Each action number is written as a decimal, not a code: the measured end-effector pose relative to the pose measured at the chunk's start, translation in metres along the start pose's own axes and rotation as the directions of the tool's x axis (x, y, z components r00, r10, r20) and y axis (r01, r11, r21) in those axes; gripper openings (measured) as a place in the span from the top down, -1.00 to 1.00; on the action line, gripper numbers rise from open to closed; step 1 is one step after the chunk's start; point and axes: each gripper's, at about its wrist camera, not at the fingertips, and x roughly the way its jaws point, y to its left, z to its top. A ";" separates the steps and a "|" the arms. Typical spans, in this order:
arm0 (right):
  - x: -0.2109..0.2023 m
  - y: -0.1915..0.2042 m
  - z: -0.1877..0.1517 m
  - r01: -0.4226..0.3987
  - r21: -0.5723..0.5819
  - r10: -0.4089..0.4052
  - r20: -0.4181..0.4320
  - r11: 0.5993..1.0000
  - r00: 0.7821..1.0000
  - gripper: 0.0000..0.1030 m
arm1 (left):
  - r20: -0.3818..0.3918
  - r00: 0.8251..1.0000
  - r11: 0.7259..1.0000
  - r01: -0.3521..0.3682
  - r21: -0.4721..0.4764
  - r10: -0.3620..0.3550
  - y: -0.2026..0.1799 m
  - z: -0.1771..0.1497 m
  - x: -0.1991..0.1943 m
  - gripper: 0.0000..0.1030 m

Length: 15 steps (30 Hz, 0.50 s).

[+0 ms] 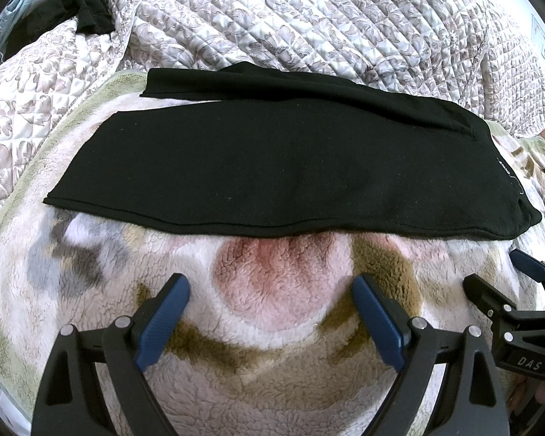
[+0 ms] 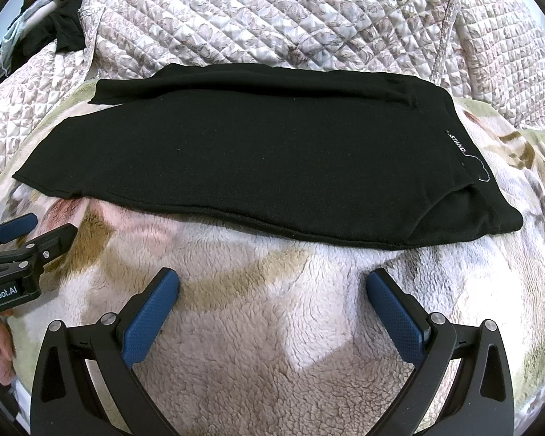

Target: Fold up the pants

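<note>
Black pants [image 1: 283, 167] lie folded flat on a fuzzy flowered blanket [image 1: 272, 327], with a quilted bedspread [image 1: 309, 18] behind. The left gripper [image 1: 270, 290] and right gripper [image 2: 272, 287] hang nearby, both spread wide, holding nothing.

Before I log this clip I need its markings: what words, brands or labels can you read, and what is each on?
"STAND" in white on the tag at the waistband end of the black pants; a small white outline follows it.
"DAS" on the body of the right hand-held gripper, seen from the left wrist.
"enRobot.AI" on the body of the left hand-held gripper, seen from the right wrist; its start is cut off.
The same pants tag in the left wrist view is too small to read.
</note>
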 end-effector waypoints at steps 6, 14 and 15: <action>0.000 0.000 0.000 -0.001 0.002 0.001 0.000 1.000 1.000 -1.00 | 0.000 1.000 1.000 0.001 0.000 -0.001 0.000 0.000 0.000 -0.81; 0.001 0.000 -0.001 -0.002 0.004 0.002 -0.003 1.000 1.000 -1.00 | 0.000 1.000 1.000 0.000 -0.002 0.000 0.001 0.000 0.000 -0.81; 0.001 0.001 -0.001 -0.003 0.005 0.003 -0.003 1.000 1.000 -1.00 | 0.000 1.000 1.000 0.001 -0.003 -0.001 0.001 -0.001 0.000 -0.81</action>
